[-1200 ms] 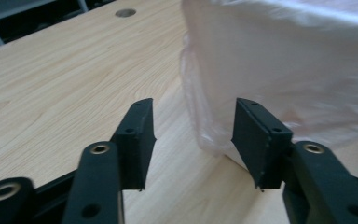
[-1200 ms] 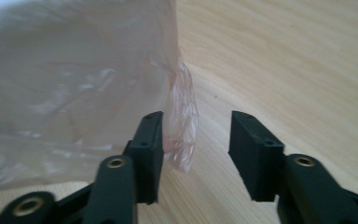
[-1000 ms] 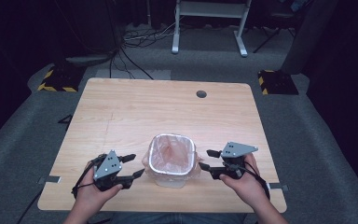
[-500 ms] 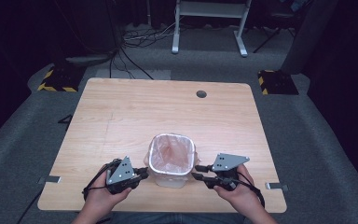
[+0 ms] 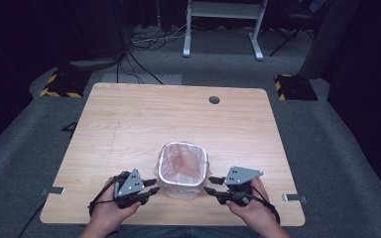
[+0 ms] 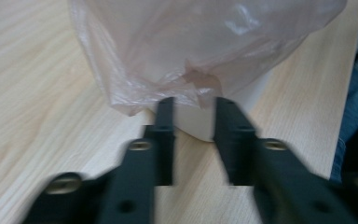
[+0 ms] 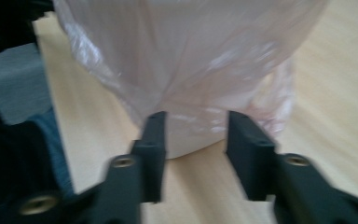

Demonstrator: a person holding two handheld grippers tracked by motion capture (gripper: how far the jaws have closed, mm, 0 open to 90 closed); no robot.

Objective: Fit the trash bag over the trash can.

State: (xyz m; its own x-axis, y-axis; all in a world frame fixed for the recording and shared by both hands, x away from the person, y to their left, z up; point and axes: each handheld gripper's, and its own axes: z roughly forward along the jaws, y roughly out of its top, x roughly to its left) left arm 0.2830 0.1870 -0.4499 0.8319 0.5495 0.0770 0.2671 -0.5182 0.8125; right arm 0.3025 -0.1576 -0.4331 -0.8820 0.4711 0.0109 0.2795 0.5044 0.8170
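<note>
Bag-lined bin (image 5: 183,170) on table (image 5: 144,119), between left claw (image 5: 151,187) and right claw (image 5: 210,187)

txt: none legible | labels/brands/nos.: none | signs: yellow-black hazard stripes on floor blocks (image 5: 62,84) L + R (image 5: 293,87) of table, no wording | bin liner (image 5: 183,161): plain, unprinted | gripper plates: blank

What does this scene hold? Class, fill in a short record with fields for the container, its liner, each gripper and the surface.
container: small white bin, upright near the table's front edge
liner: pinkish plastic bag folded over the rim
left gripper: jaws apart, just opening, at the bag's hem
right gripper: jaws apart, just opening, beside the bin
surface: wooden table
</note>
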